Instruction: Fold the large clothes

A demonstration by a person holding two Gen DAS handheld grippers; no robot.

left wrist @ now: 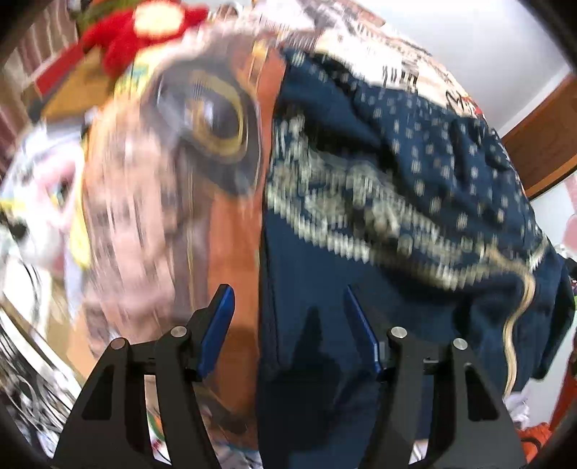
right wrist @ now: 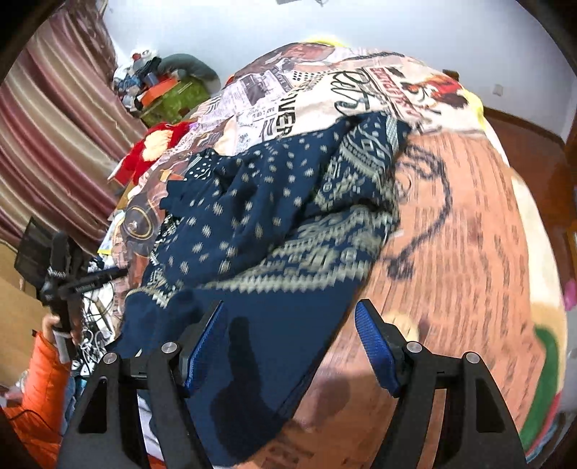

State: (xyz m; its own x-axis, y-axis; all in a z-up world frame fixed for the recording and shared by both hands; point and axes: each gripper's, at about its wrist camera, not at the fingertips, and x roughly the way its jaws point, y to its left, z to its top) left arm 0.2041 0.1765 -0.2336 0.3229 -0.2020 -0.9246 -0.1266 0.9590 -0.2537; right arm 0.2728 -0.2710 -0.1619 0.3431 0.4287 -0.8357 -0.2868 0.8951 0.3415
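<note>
Your navy patterned sweater [right wrist: 252, 223] lies bunched on the bed [right wrist: 468, 252], unfolded from twelve to six o'clock. Your left gripper [left wrist: 288, 324] and right gripper [right wrist: 288, 346] hover above its hem, jaws apart and empty, so I judge every fold remains.

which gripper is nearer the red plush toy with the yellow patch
Left. The left gripper hovers over the sweater's toy-side edge; the right gripper is over its far edge.

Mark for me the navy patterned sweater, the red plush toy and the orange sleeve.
navy patterned sweater [right wrist: 252, 223]: right wrist view, on its dotted middle.
red plush toy [right wrist: 144, 158]: right wrist view, on its red body by the curtain side.
orange sleeve [right wrist: 43, 389]: right wrist view, on the sleeve at lower left.
</note>
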